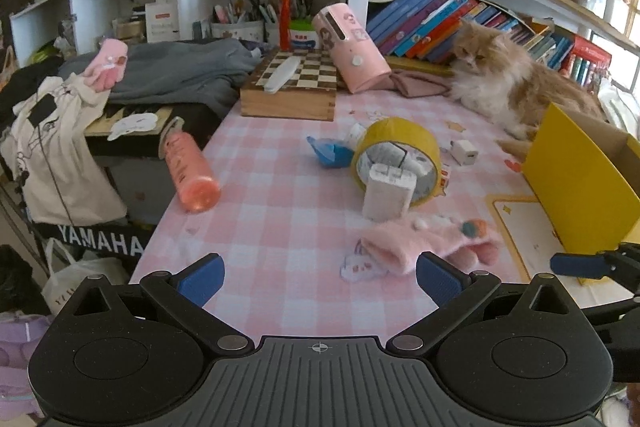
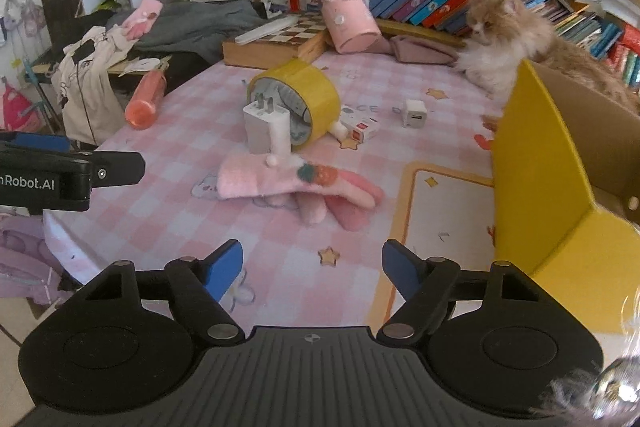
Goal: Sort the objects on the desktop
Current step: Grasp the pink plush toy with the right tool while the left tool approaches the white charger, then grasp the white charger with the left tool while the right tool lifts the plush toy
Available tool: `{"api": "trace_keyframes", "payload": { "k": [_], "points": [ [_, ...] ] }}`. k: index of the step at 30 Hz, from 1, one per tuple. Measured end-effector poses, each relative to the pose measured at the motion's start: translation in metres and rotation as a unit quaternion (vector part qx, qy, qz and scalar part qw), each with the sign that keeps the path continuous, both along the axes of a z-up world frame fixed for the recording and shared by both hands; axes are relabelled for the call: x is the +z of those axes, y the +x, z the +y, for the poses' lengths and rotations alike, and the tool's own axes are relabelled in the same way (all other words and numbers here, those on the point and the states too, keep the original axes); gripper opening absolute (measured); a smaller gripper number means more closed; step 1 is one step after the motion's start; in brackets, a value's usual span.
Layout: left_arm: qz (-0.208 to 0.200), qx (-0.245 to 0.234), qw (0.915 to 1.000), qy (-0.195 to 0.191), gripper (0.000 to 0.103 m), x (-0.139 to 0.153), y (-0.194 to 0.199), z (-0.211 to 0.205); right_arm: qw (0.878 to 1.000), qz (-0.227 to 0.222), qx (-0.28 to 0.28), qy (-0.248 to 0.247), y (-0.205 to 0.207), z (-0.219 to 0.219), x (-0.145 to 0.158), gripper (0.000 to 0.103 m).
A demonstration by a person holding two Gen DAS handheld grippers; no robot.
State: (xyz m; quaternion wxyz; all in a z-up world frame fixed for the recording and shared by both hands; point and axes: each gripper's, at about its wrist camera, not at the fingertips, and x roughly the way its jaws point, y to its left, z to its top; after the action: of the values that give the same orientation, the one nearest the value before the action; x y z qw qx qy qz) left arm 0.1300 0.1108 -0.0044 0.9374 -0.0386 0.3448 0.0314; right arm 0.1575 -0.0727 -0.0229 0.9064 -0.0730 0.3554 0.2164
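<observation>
Barely started, we reckon: pink glove [image 2: 296, 183], tape roll [image 2: 298, 99], chargers loose mid-frame on counter [image 2: 280, 247]; yellow box [image 2: 536, 163] right edge. Left tongs [image 1: 320, 277], right tongs [image 2: 312, 269] gaping, empty.

The left wrist view looks forward and downward from just behind the left gripper [image 1: 320, 281] at the near edge of the pink checked table [image 1: 280, 187], facing the bookshelves [image 1: 440, 23] at the back. The right wrist view looks the same way from behind the right gripper [image 2: 312, 271], set further right and closer to the yellow box [image 2: 540, 163]. Both views share the yellow tape roll [image 1: 396, 147], white charger [image 1: 388, 193], pink glove [image 1: 420, 243] and cat [image 1: 508, 75], and each catches the other gripper at its edge.
</observation>
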Motion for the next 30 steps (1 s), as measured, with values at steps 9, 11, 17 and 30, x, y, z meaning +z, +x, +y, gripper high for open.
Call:
{"api": "trace_keyframes", "payload": {
  "k": [9,11,17,30],
  "points": [
    [0.022,-0.015,0.9997,0.003,0.102,-0.002,0.047,-0.003,0.999,0.001,0.035,-0.019,0.056,0.022,-0.011,0.076],
    [0.023,-0.022,0.9995,0.005,0.102,-0.001,0.057,-0.004,0.999,0.001,0.041,-0.023,0.067,0.027,-0.015,0.076],
    [0.031,-0.045,0.9985,-0.005,0.095,-0.005,0.084,-0.009,0.997,0.017,0.07,-0.037,0.086,0.036,-0.029,0.059],
    [0.067,-0.108,0.9919,0.003,0.07,-0.033,0.13,-0.036,0.999,0.03,0.029,-0.034,0.068,-0.002,-0.029,0.016]
  ]
}}
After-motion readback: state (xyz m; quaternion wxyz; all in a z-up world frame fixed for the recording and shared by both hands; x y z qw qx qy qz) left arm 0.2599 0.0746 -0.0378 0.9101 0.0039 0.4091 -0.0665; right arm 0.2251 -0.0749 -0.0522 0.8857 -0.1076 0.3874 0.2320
